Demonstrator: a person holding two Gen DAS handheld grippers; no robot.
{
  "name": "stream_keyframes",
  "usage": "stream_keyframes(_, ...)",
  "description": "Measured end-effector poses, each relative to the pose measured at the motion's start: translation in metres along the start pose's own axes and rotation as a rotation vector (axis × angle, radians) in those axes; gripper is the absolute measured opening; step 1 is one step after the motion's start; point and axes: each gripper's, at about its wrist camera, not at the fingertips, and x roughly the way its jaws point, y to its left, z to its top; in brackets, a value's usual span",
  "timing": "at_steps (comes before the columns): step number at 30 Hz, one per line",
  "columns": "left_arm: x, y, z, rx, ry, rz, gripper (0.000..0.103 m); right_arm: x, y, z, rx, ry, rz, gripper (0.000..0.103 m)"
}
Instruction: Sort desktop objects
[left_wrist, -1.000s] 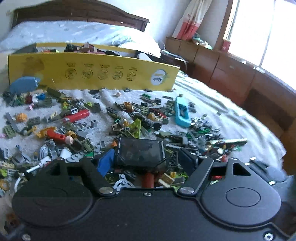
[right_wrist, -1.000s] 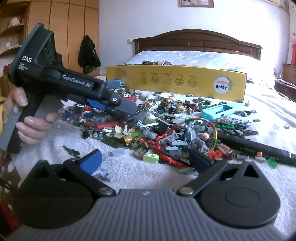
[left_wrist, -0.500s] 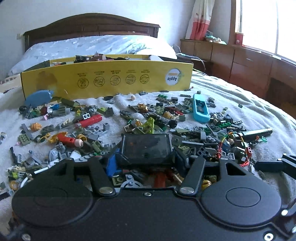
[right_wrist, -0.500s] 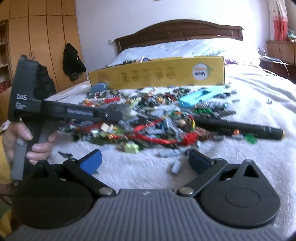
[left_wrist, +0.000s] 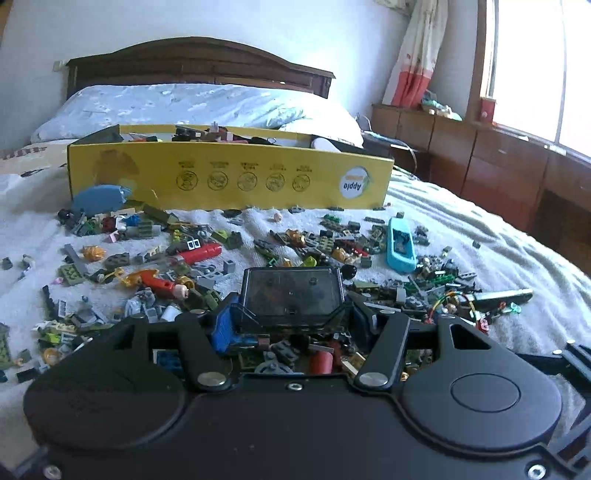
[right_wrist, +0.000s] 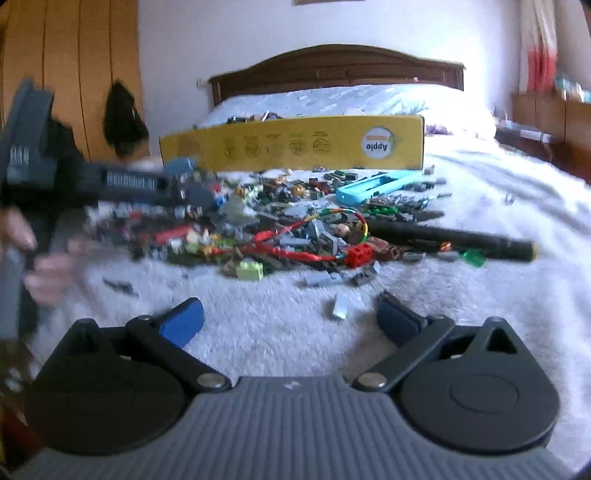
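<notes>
A heap of small toy bricks (left_wrist: 207, 258) covers the white blanket in front of a long yellow box (left_wrist: 229, 177) with more pieces inside. My left gripper (left_wrist: 291, 321) is shut on a dark see-through canopy piece (left_wrist: 291, 291), held just above the heap. In the right wrist view the left gripper (right_wrist: 192, 194) shows blurred at the left, with a hand (right_wrist: 44, 273) on its handle. My right gripper (right_wrist: 291, 317) stands open low over bare blanket at the heap's near edge. A small grey brick (right_wrist: 341, 306) lies loose between its fingers.
A light blue case (left_wrist: 400, 245) lies right of the heap, and a black pen-like stick (right_wrist: 450, 238) lies at its right edge. A red tube (left_wrist: 199, 253) sits in the pile. Wooden cabinets (left_wrist: 498, 166) line the right wall, with pillows and a headboard (left_wrist: 199, 62) behind the box.
My left gripper's jaws closed onto the dark see-through piece and lifted it slightly. Both views tipped upward. In the right wrist view the left gripper shifted left and is now blurred.
</notes>
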Motion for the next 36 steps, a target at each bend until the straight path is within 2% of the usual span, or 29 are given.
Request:
stream_keyframes(2, -0.004, 0.0, 0.0, -0.003, -0.003, 0.003, 0.058, 0.004, -0.005, 0.004, 0.019, 0.021, 0.017, 0.103)
stream_keyframes(4, -0.008, 0.0, -0.001, 0.0, -0.004, 0.012, 0.058, 0.008, -0.019, 0.008, 0.106, 0.045, 0.059, 0.103)
stream_keyframes(7, -0.012, 0.002, -0.003, -0.014, -0.005, 0.01, 0.058, 0.003, -0.029, -0.002, 0.112, 0.0, 0.117, 0.102)
stream_keyframes(9, -0.013, 0.003, -0.005, -0.03, -0.002, 0.009, 0.058, -0.002, -0.024, -0.009, 0.066, -0.017, 0.109, 0.102)
stream_keyframes(11, -0.012, 0.004, -0.006, -0.044, 0.004, 0.01, 0.058, -0.003, -0.02, -0.011, 0.074, -0.023, 0.084, 0.102)
stream_keyframes(14, -0.016, 0.005, -0.008, -0.049, 0.002, 0.004, 0.058, -0.001, -0.012, 0.0, 0.028, 0.032, 0.058, 0.103)
stream_keyframes(15, -0.017, 0.005, -0.008, -0.047, 0.0, 0.006, 0.058, -0.002, -0.015, 0.006, 0.045, 0.024, 0.072, 0.103)
stream_keyframes(17, -0.02, 0.005, -0.008, -0.045, -0.002, 0.009, 0.058, -0.01, -0.025, 0.015, 0.118, -0.057, 0.095, 0.103)
stream_keyframes(19, -0.023, 0.005, -0.009, -0.046, -0.005, 0.008, 0.058, -0.013, -0.027, 0.026, 0.121, -0.107, 0.019, 0.103)
stream_keyframes(20, -0.024, 0.005, -0.009, -0.048, -0.006, 0.007, 0.058, -0.01, -0.028, 0.032, 0.106, -0.096, -0.013, 0.103)
stream_keyframes(21, -0.024, 0.004, -0.009, -0.048, -0.006, 0.008, 0.058, -0.006, -0.03, 0.036, 0.098, -0.072, -0.013, 0.103)
stream_keyframes(24, -0.026, 0.002, -0.009, -0.04, -0.007, 0.015, 0.058, 0.007, -0.041, 0.043, 0.126, -0.038, 0.056, 0.102)
stream_keyframes(26, -0.027, 0.001, -0.009, -0.034, -0.006, 0.016, 0.058, 0.014, -0.043, 0.046, 0.137, -0.044, 0.048, 0.093)
stream_keyframes(28, -0.028, 0.0, -0.009, -0.028, -0.006, 0.018, 0.058, 0.022, -0.047, 0.05, 0.145, -0.035, 0.035, 0.074)
stream_keyframes(29, -0.028, 0.0, -0.009, -0.026, -0.005, 0.019, 0.058, 0.029, -0.05, 0.052, 0.159, -0.02, 0.038, 0.069)
stream_keyframes(31, -0.029, 0.0, -0.009, -0.021, -0.007, 0.022, 0.058, 0.039, -0.054, 0.054, 0.163, 0.004, 0.033, 0.049)
stream_keyframes(32, -0.029, -0.001, -0.008, -0.018, -0.008, 0.024, 0.058, 0.043, -0.055, 0.054, 0.154, 0.013, 0.026, 0.043)
stream_keyframes(34, -0.029, -0.001, -0.008, -0.014, -0.008, 0.027, 0.058, 0.048, -0.056, 0.054, 0.141, 0.023, 0.027, 0.02)
stream_keyframes(36, -0.029, -0.001, -0.007, -0.012, -0.007, 0.031, 0.058, 0.047, -0.057, 0.056, 0.14, 0.007, 0.03, 0.011)
